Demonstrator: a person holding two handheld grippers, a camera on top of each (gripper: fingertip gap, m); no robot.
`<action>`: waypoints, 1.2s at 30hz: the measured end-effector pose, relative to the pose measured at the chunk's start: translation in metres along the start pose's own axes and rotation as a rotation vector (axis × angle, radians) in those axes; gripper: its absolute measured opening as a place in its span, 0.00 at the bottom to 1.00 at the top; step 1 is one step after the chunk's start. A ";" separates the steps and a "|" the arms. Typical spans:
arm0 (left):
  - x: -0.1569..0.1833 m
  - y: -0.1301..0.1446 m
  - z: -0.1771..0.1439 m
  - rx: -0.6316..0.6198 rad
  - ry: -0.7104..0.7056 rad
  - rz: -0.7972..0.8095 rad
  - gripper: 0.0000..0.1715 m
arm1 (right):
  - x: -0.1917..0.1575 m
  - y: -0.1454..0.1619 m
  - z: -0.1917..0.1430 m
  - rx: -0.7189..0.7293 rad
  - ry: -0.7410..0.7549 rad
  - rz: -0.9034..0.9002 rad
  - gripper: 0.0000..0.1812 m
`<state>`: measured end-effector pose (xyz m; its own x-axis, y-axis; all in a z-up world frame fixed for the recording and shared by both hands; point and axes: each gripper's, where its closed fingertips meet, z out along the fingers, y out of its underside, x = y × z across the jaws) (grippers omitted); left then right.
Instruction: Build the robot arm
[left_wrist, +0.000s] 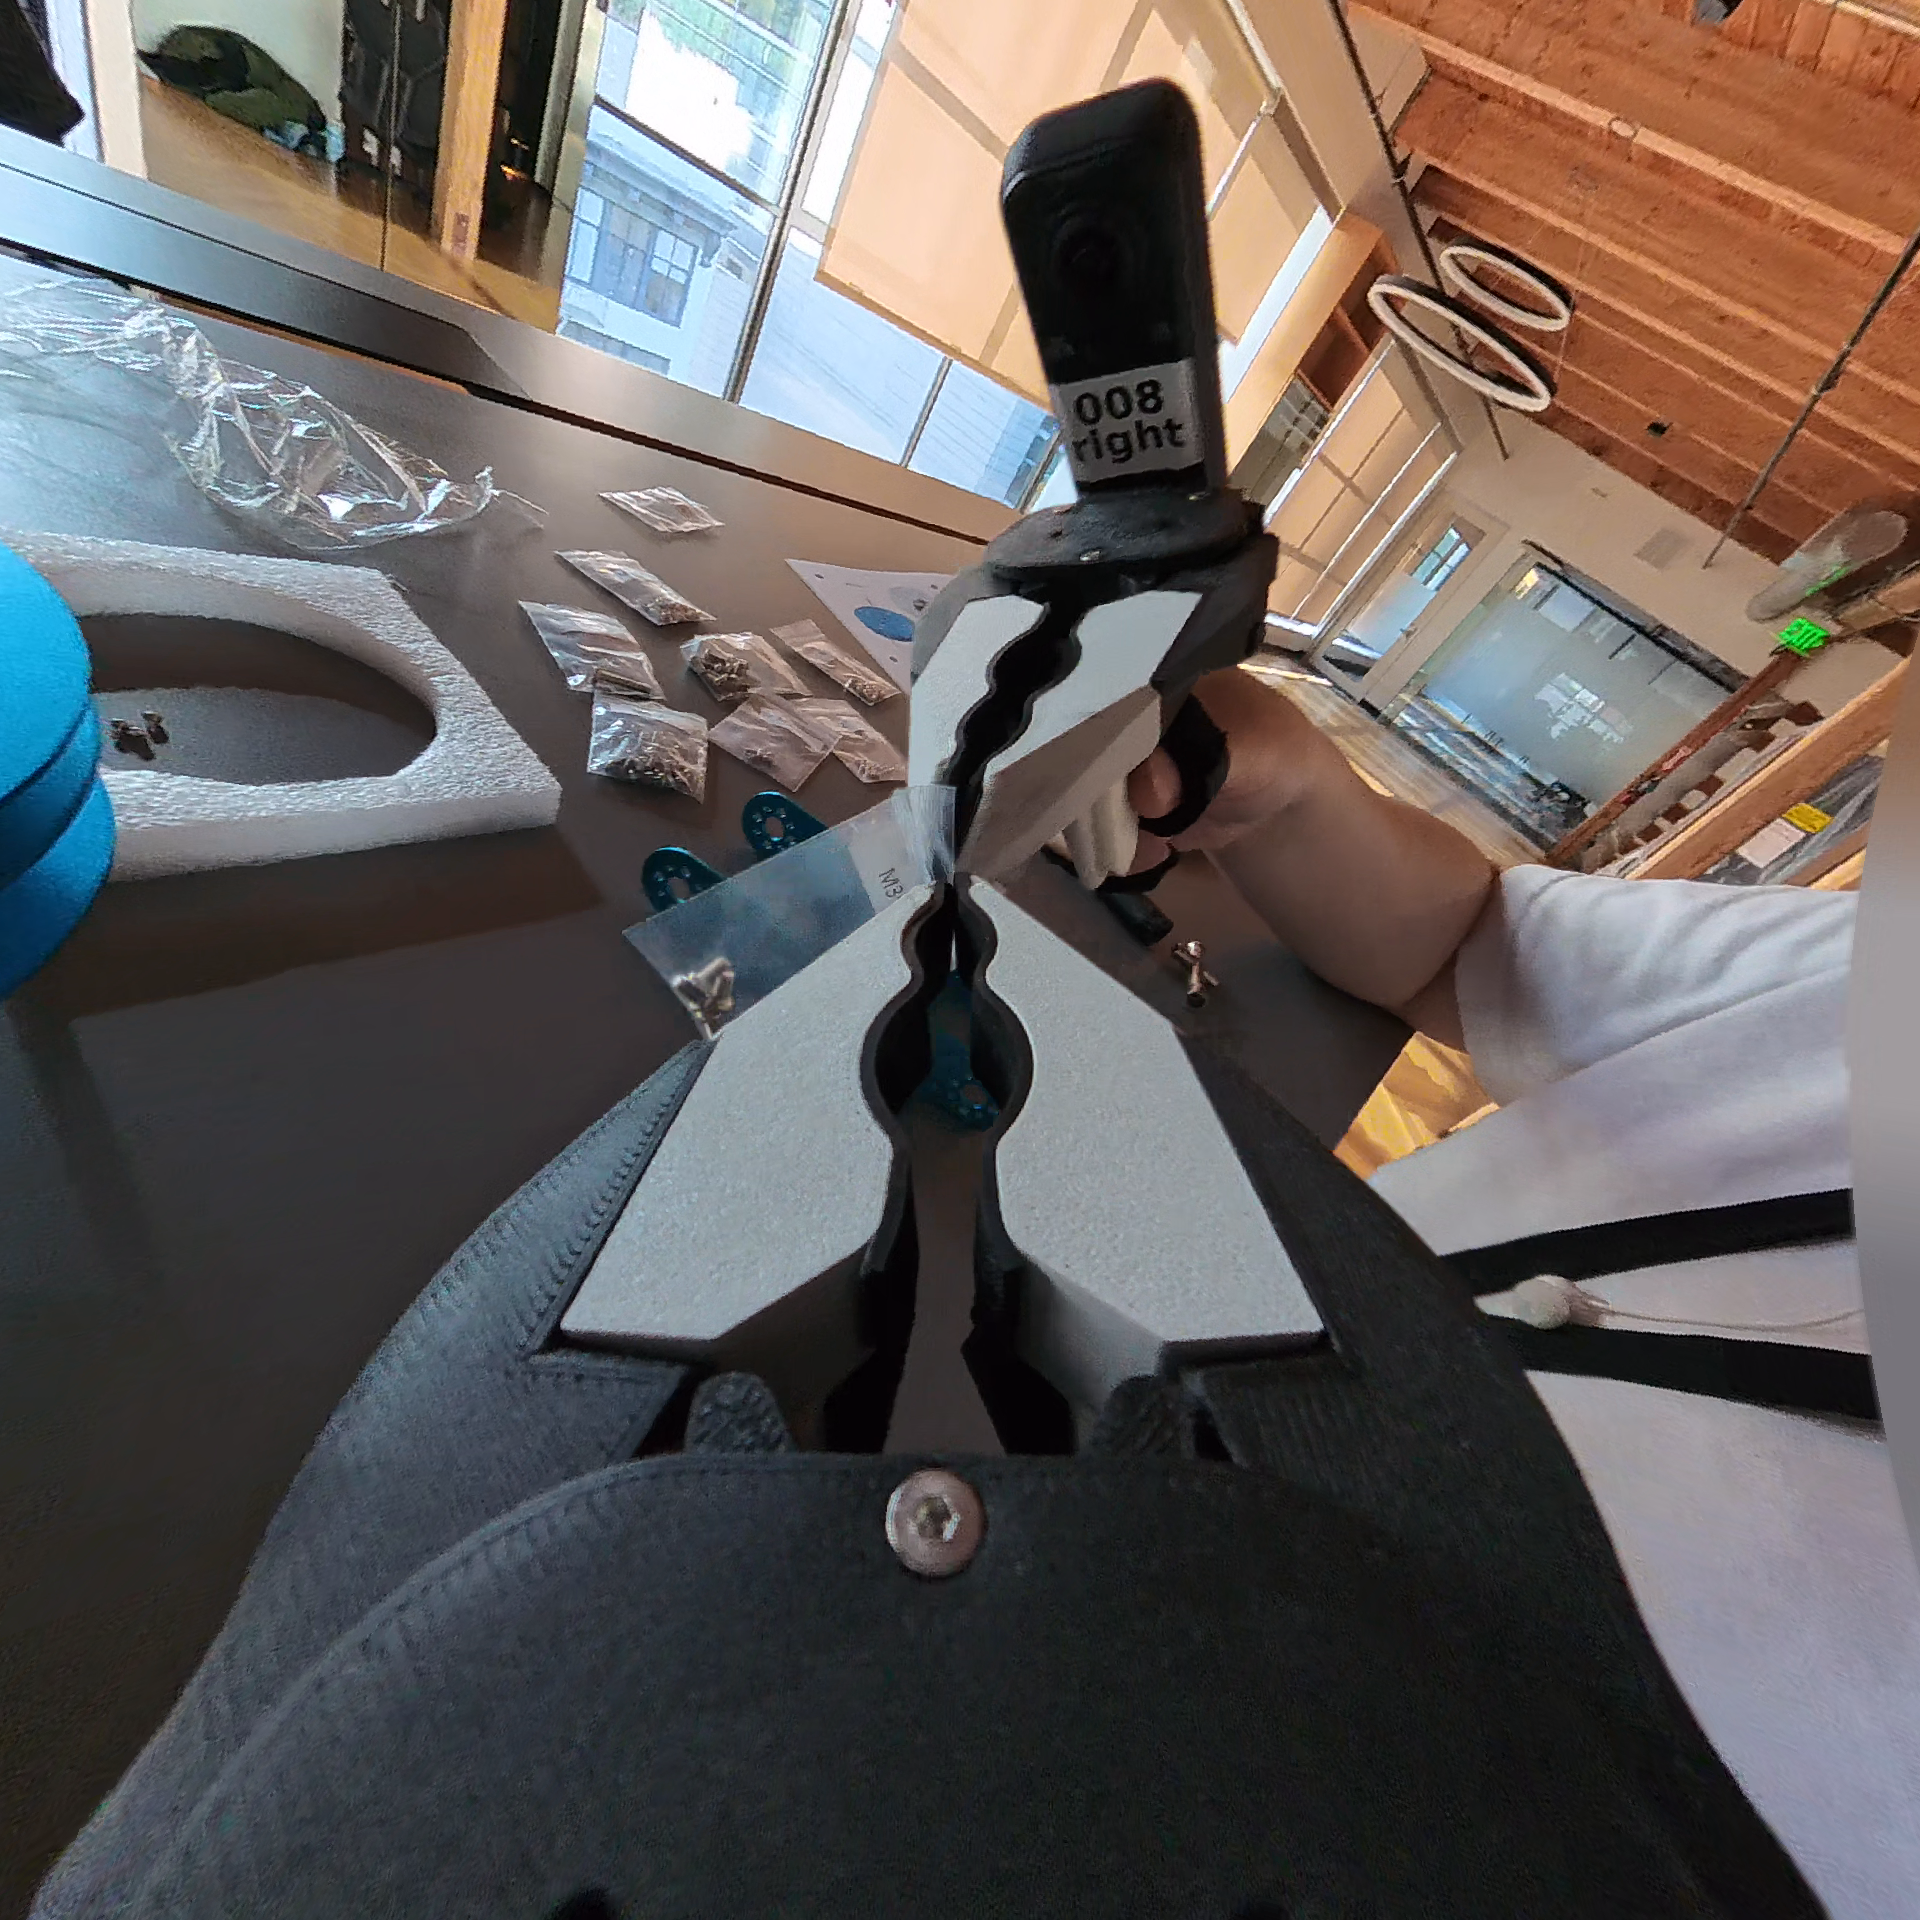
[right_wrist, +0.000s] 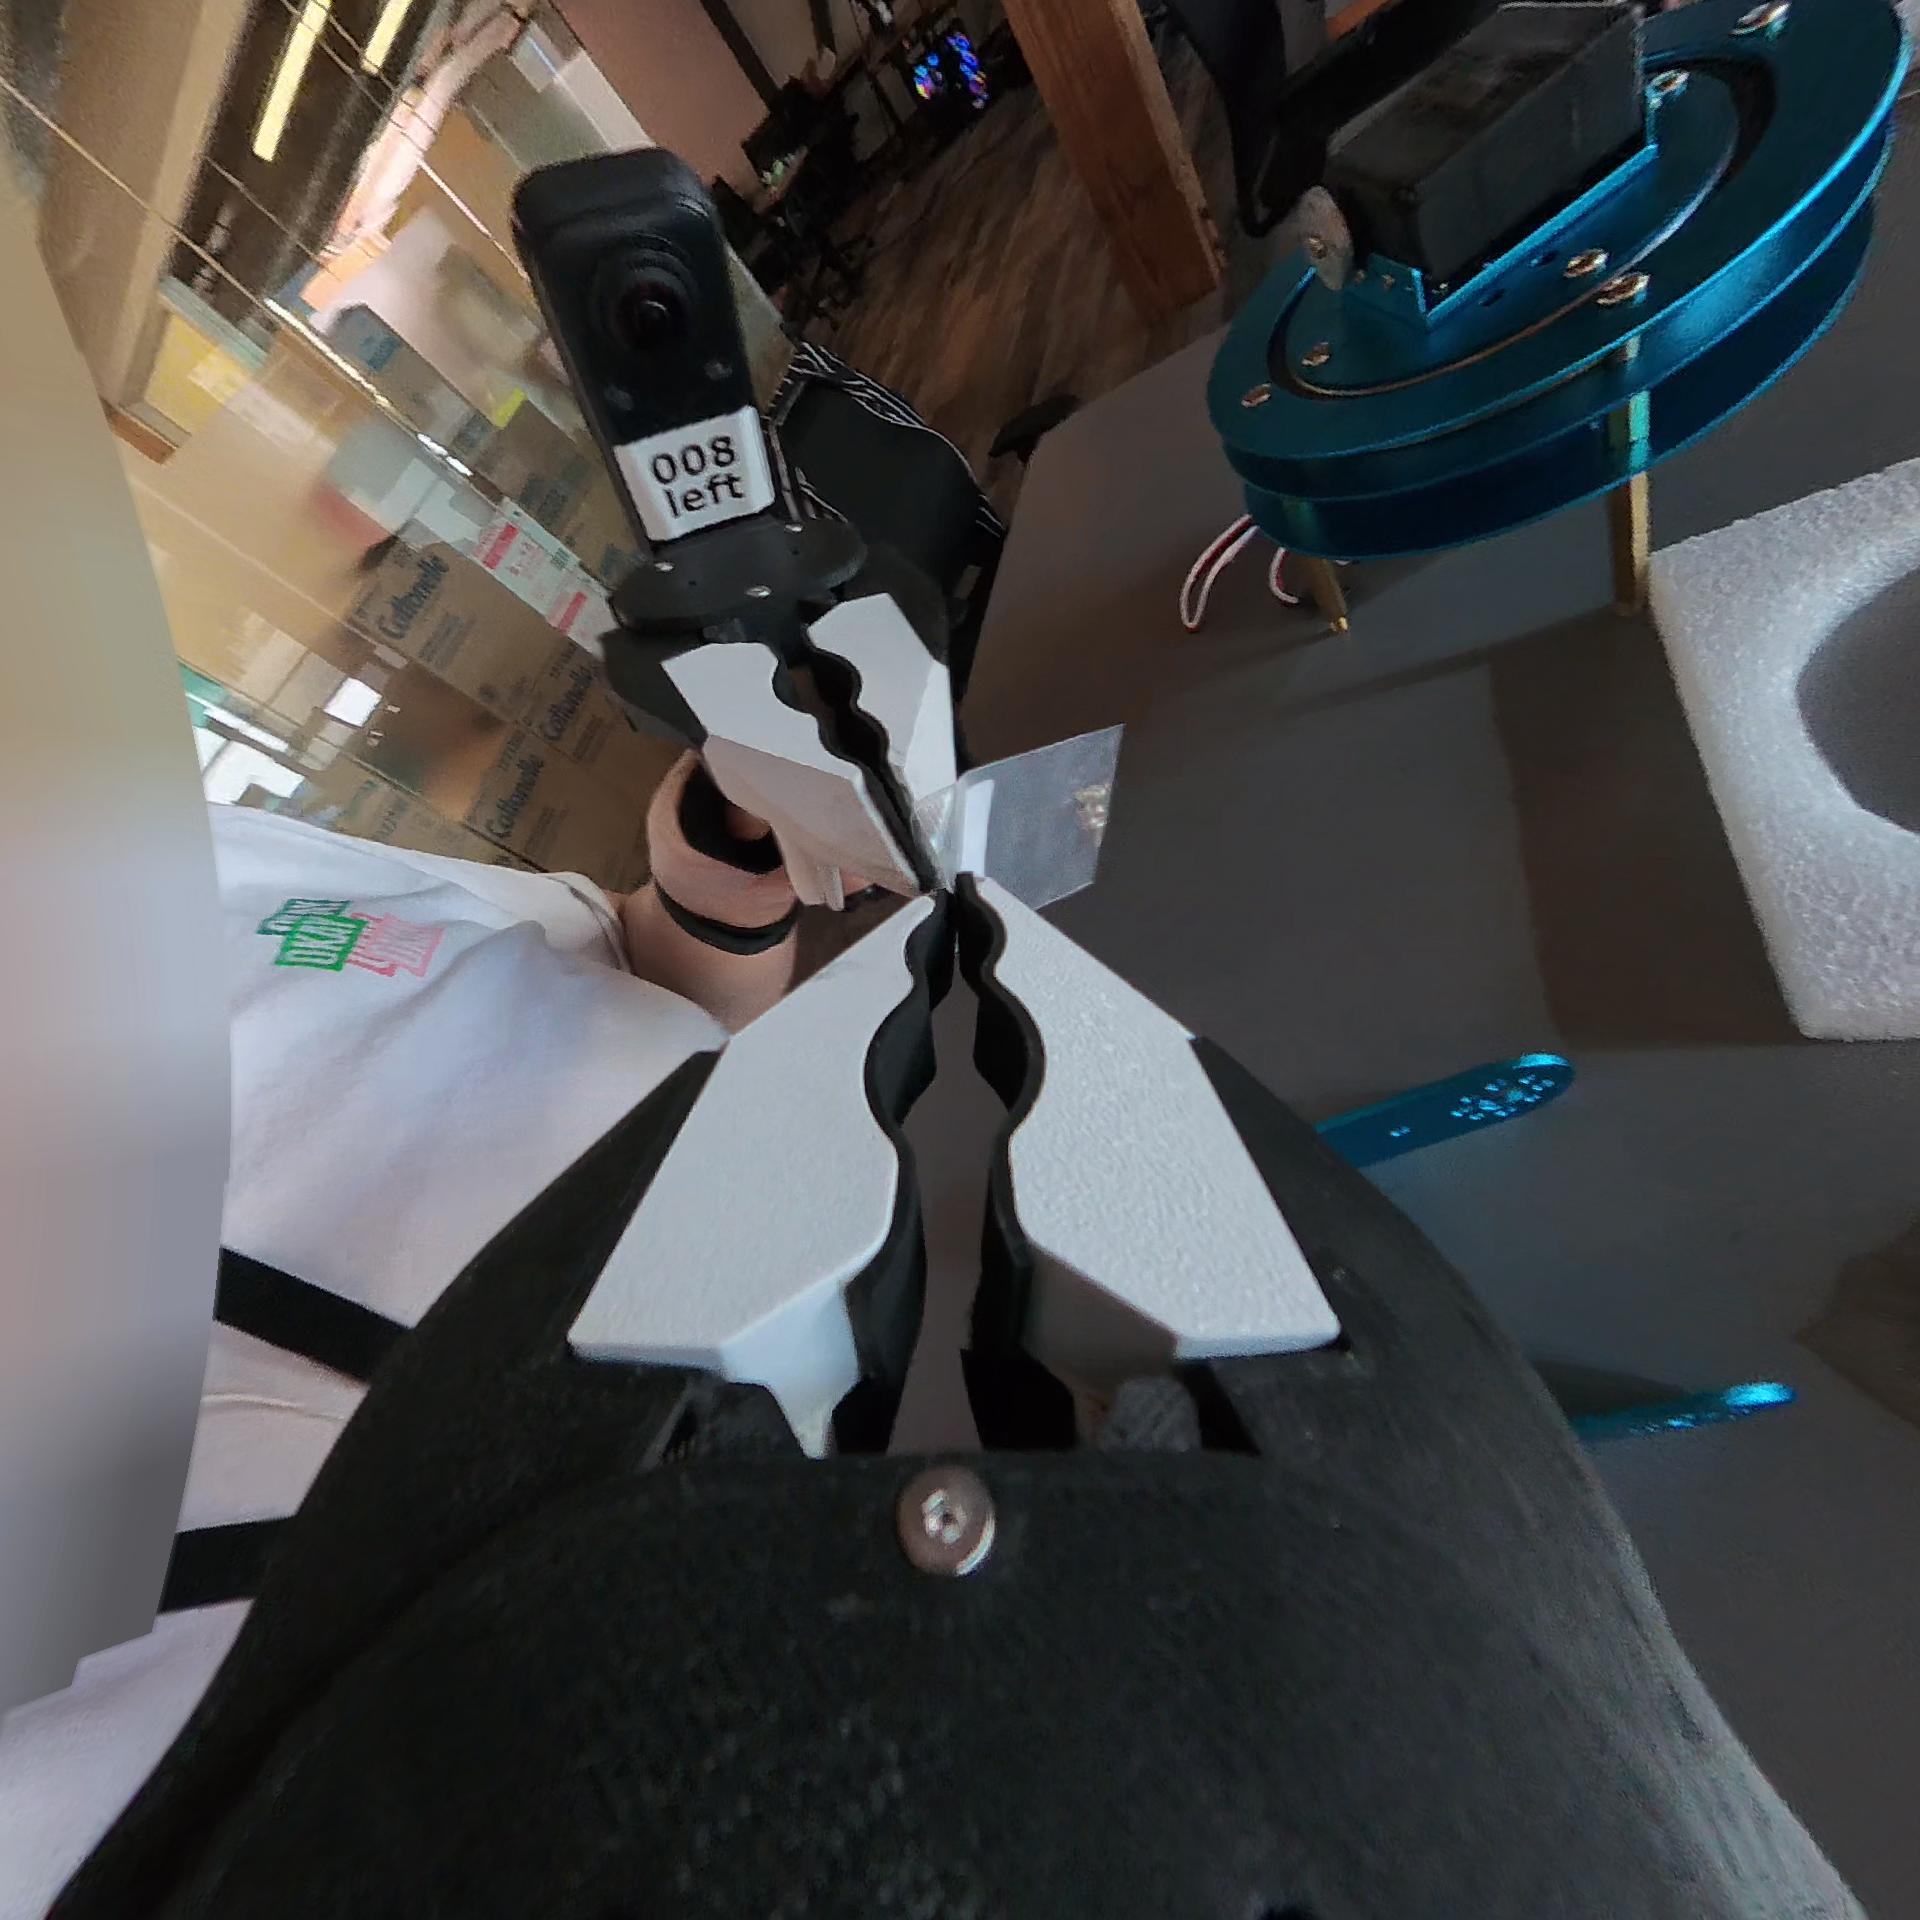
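A small clear plastic bag (left_wrist: 790, 914) with a few screws (left_wrist: 707, 987) in its lower corner hangs above the dark table (left_wrist: 312, 1143). My left gripper (left_wrist: 956, 899) is shut on the bag's top corner. My right gripper (left_wrist: 951, 831) meets it tip to tip and is shut on the same top edge. In the right wrist view my right gripper (right_wrist: 951, 896) pinches the bag (right_wrist: 1039, 821), with the left gripper (right_wrist: 920, 868) right opposite it. A person's hands hold both grippers.
Several small bags of screws (left_wrist: 644, 738) lie behind the held bag. A white foam frame (left_wrist: 312, 727), crumpled clear wrap (left_wrist: 291, 436) and blue brackets (left_wrist: 769, 831) lie nearby. A blue round assembly (right_wrist: 1558, 343) stands on legs. Loose screws (left_wrist: 1195, 966) lie near the arm. Left and right tips are no more than a few centimetres apart.
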<state>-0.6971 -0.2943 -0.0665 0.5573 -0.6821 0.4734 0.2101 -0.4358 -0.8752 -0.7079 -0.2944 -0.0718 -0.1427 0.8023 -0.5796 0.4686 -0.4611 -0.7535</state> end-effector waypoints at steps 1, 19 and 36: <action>-0.004 0.001 0.001 -0.009 -0.024 0.012 0.00 | 0.004 0.001 0.001 -0.012 0.032 -0.016 0.00; -0.053 0.011 -0.005 -0.028 -0.355 0.008 0.00 | 0.046 -0.004 0.017 0.004 0.426 -0.044 0.00; -0.032 0.016 0.017 -0.049 -0.334 0.057 0.00 | 0.052 -0.010 -0.007 0.093 0.551 -0.120 0.00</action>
<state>-0.6978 -0.2697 -0.0977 0.8010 -0.4798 0.3582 0.1365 -0.4361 -0.8895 -0.7142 -0.2460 -0.0923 0.2973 0.9187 -0.2599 0.3953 -0.3662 -0.8424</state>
